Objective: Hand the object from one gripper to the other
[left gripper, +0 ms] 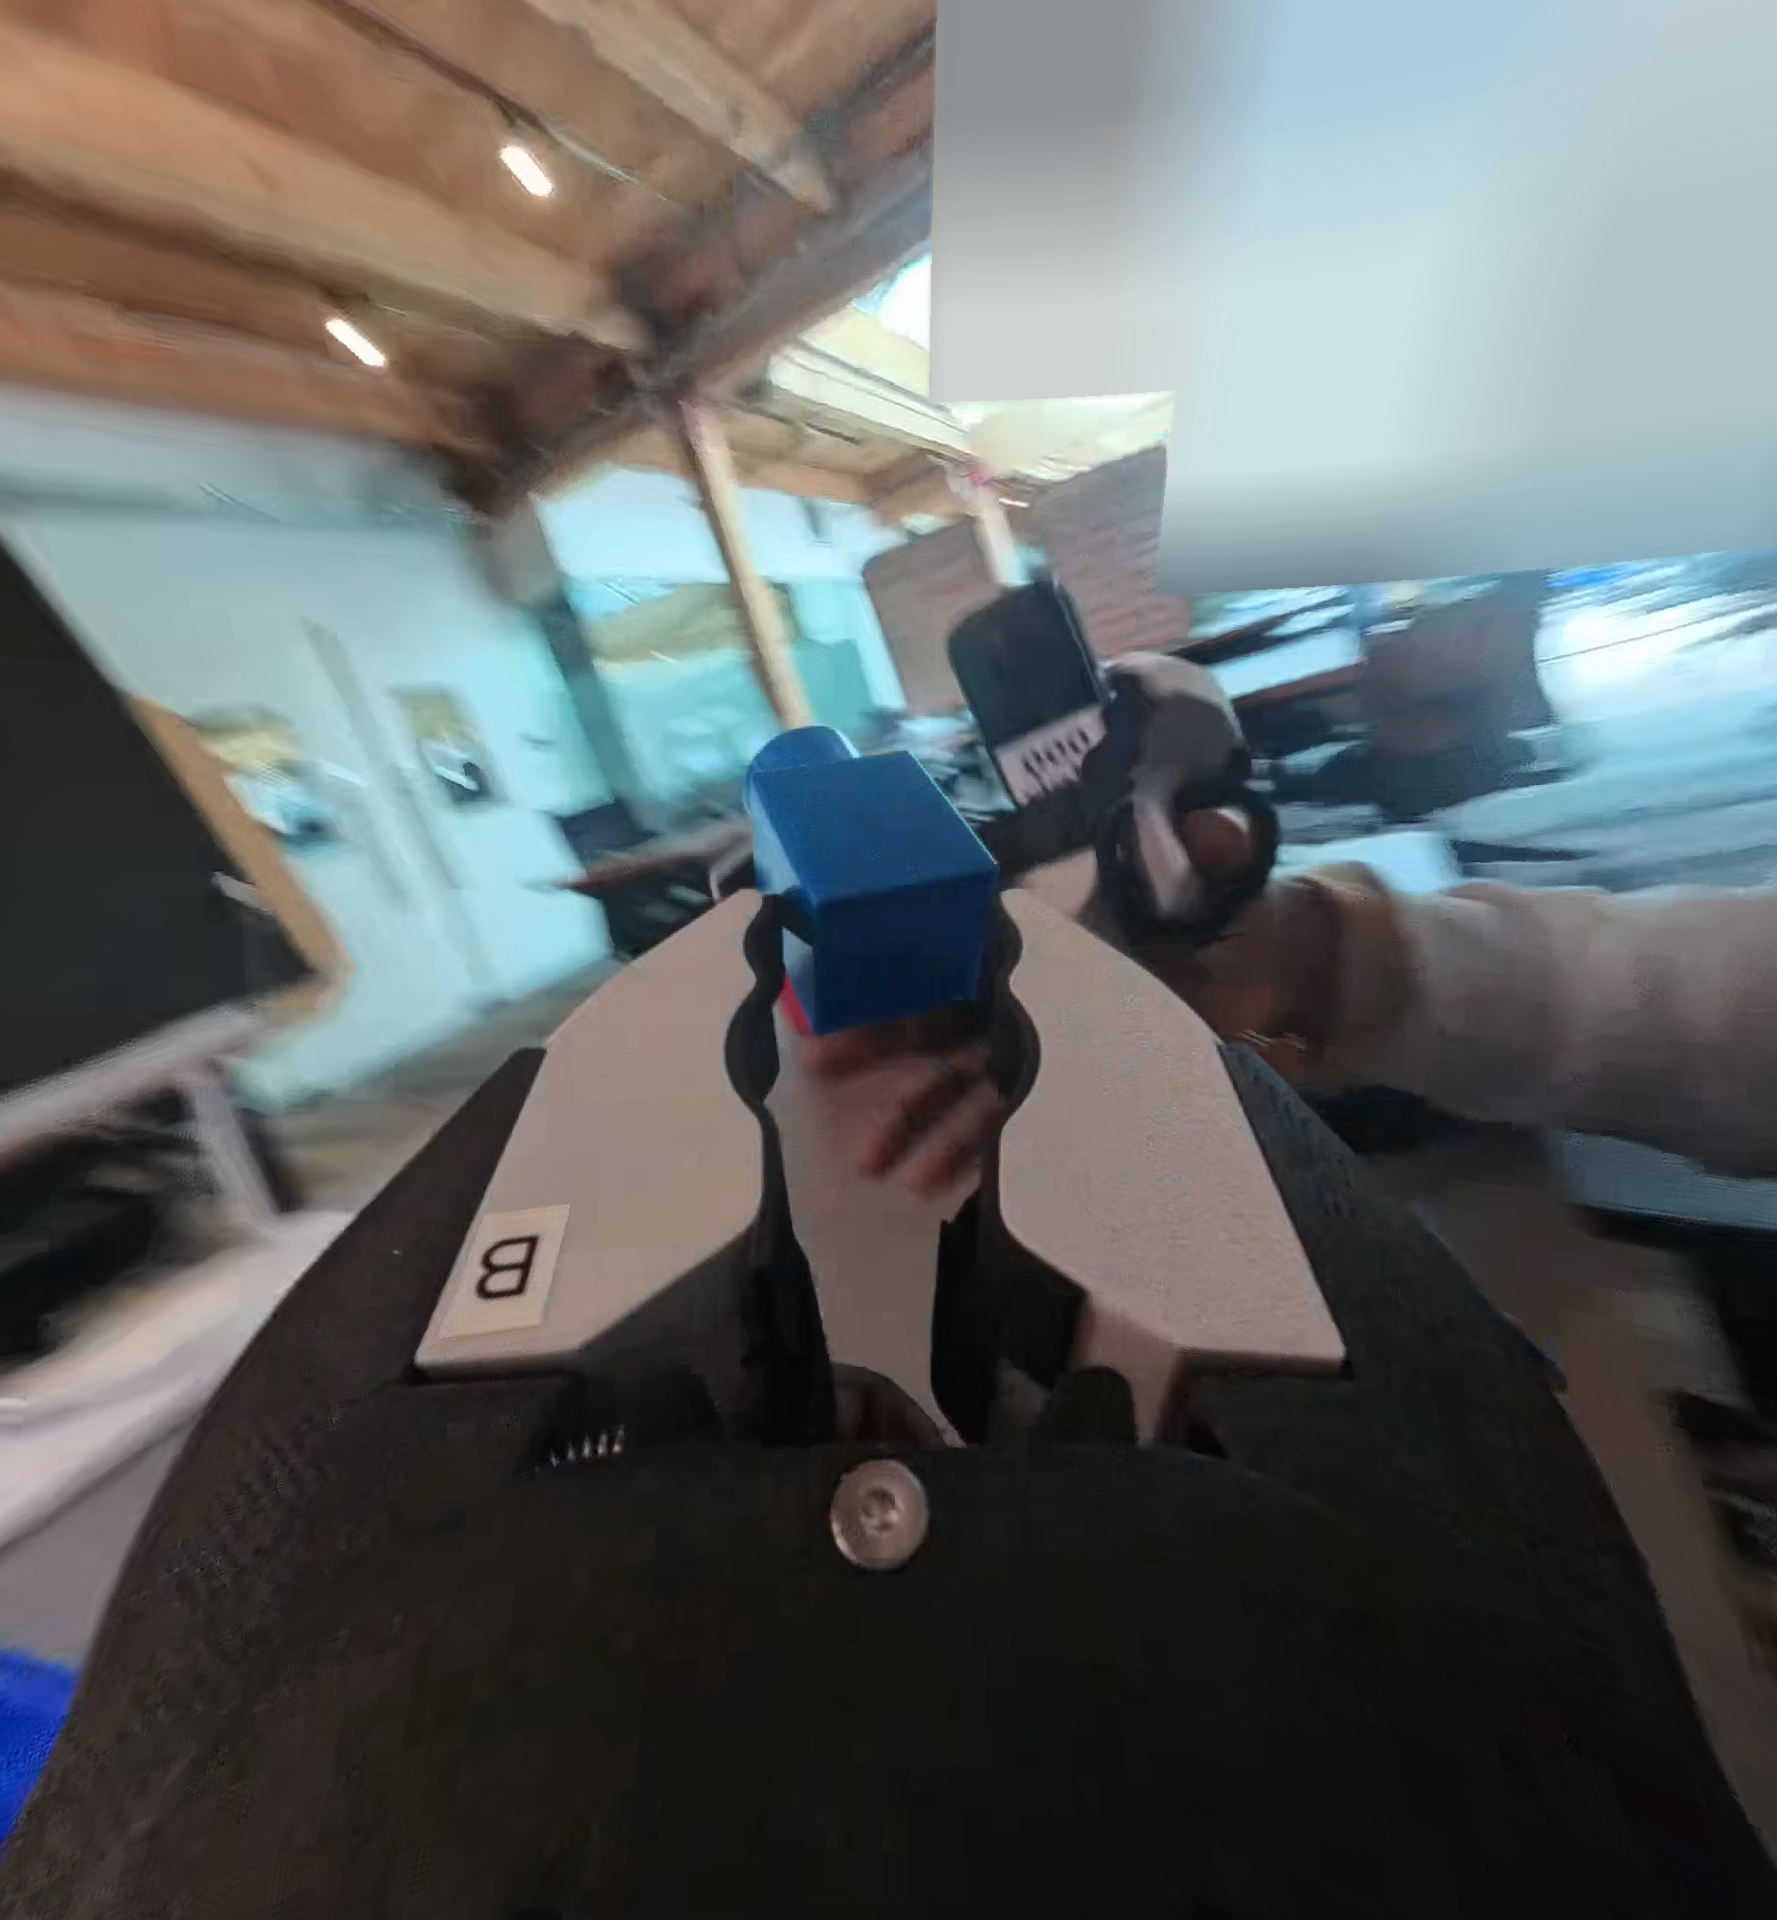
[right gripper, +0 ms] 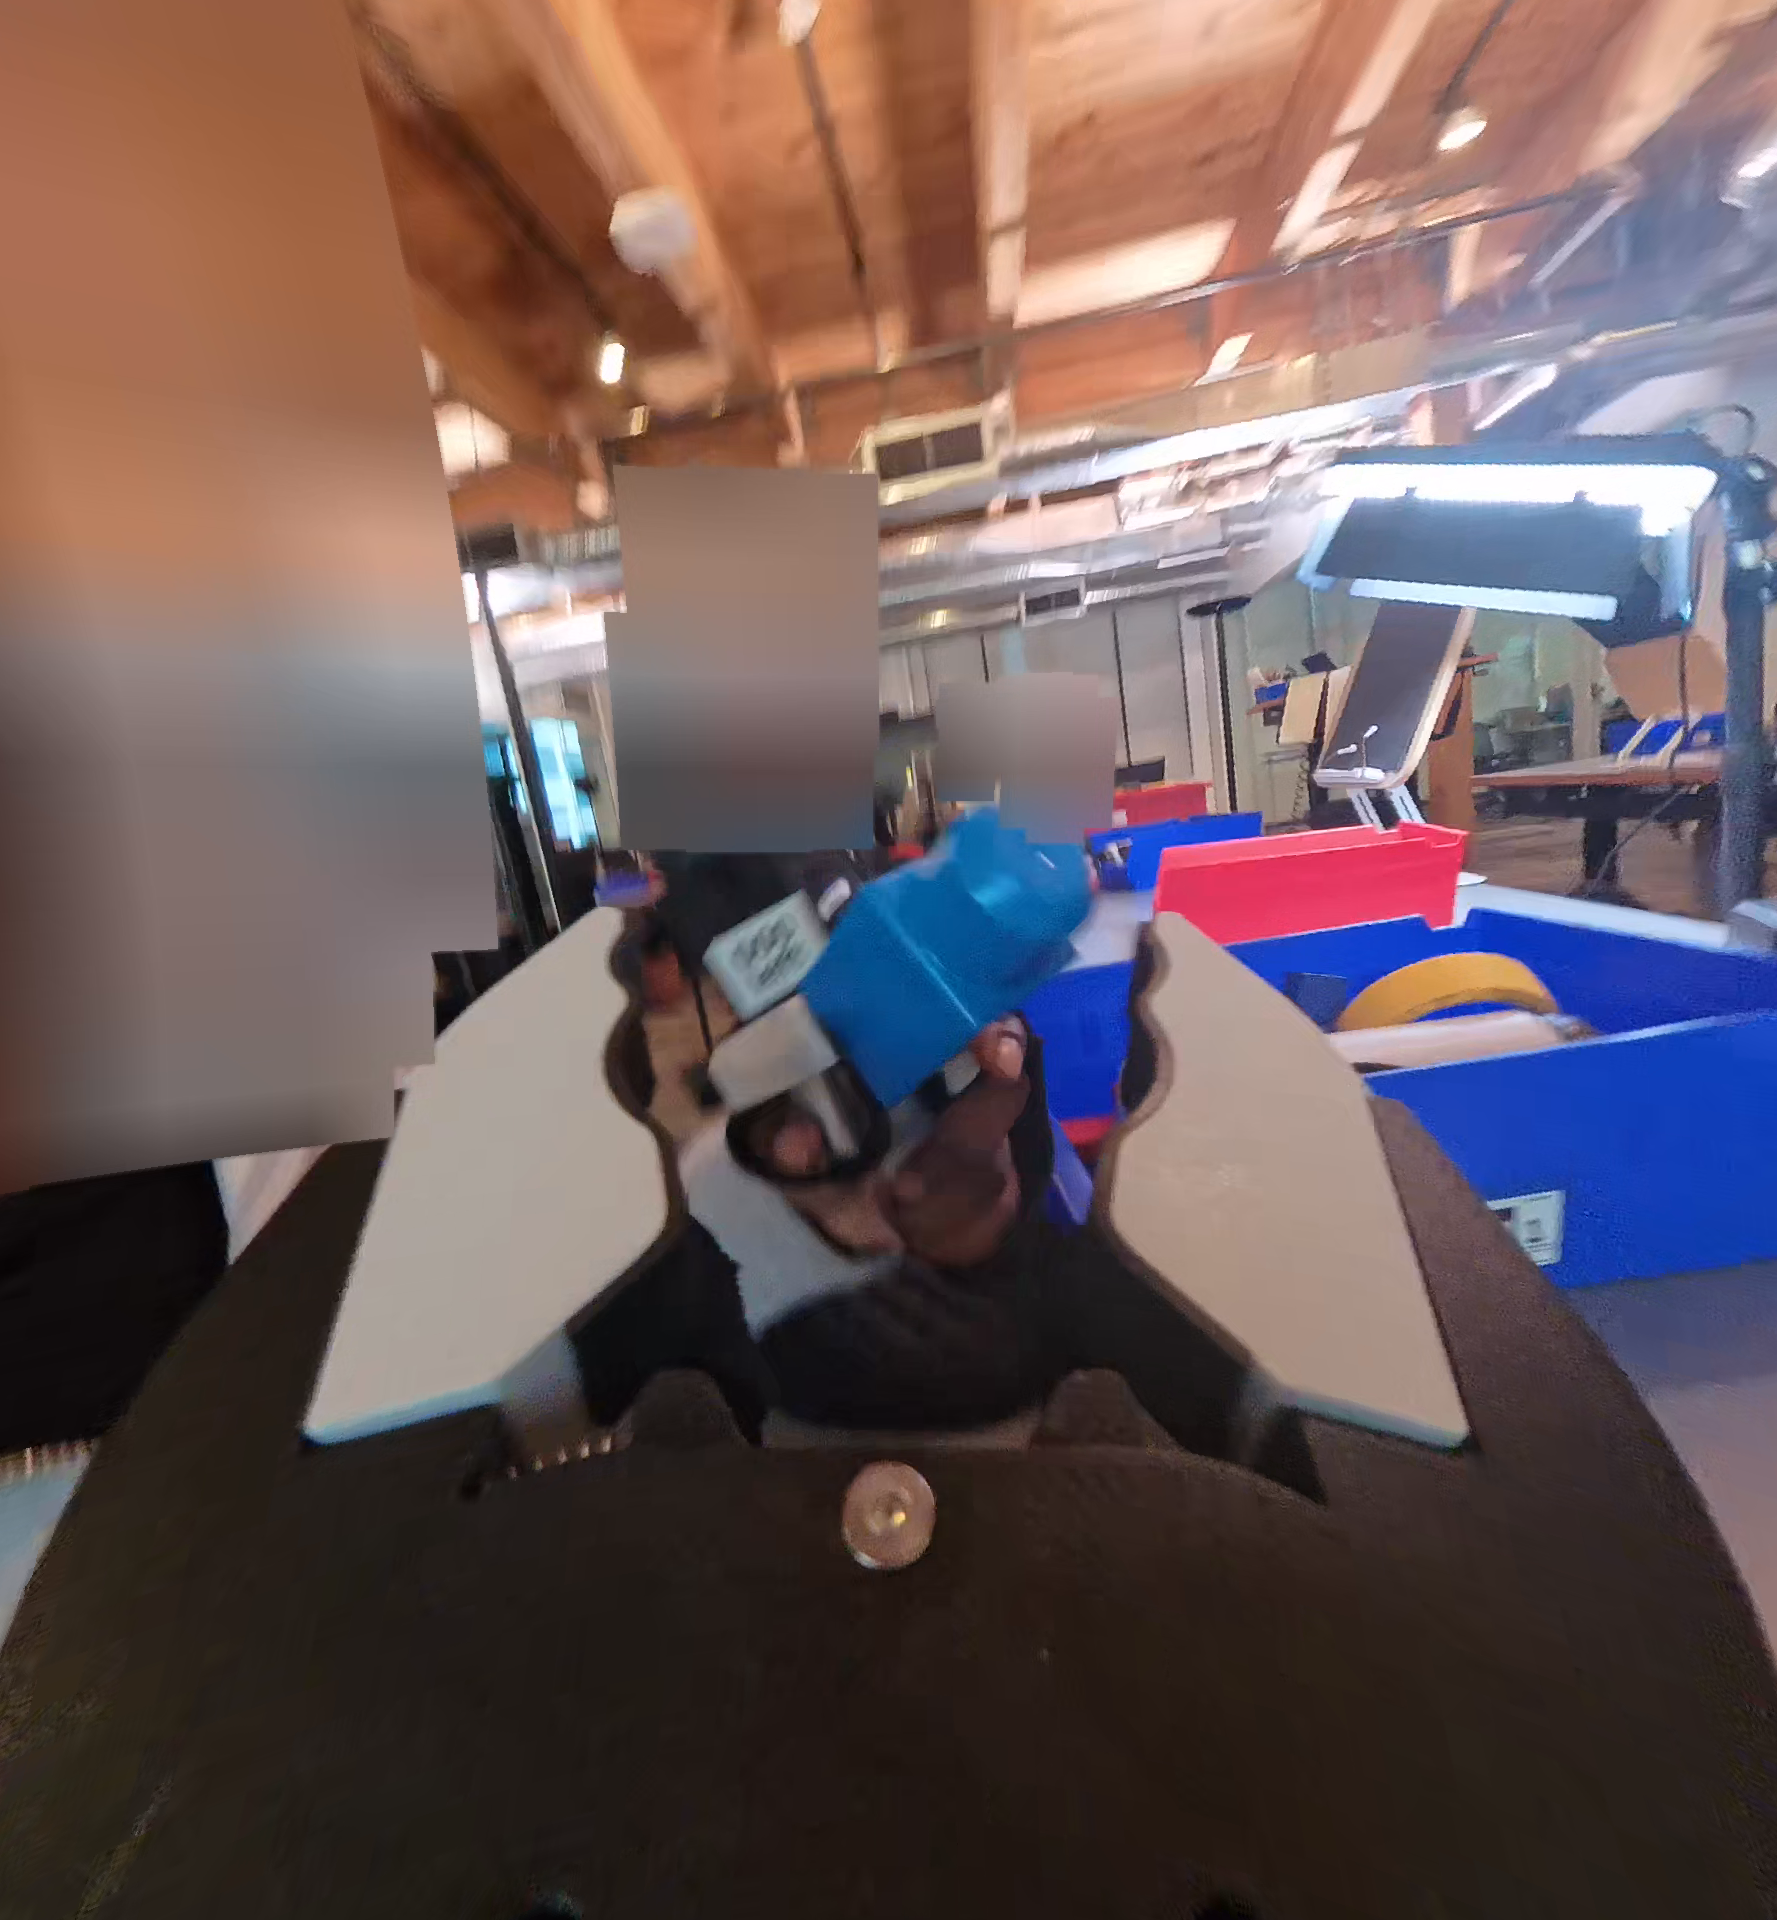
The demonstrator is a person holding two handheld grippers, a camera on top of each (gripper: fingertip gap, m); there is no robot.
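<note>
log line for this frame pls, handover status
phase: pre-handover | left gripper: shut on blue block | right gripper: open, jaws apart, facing block, not touching | transfer: not yet done

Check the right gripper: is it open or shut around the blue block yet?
Open. In its own view the right gripper has fingers spread wide, clear of the blue block, which the left gripper clamps.

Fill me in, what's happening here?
A person is passing a blue block between two handheld tongs, up in the air. The left tongs are shut on the block. The right tongs are open and point at it, with the block between the tips in that view but not gripped. Blue bins and a red bin sit behind.
</note>
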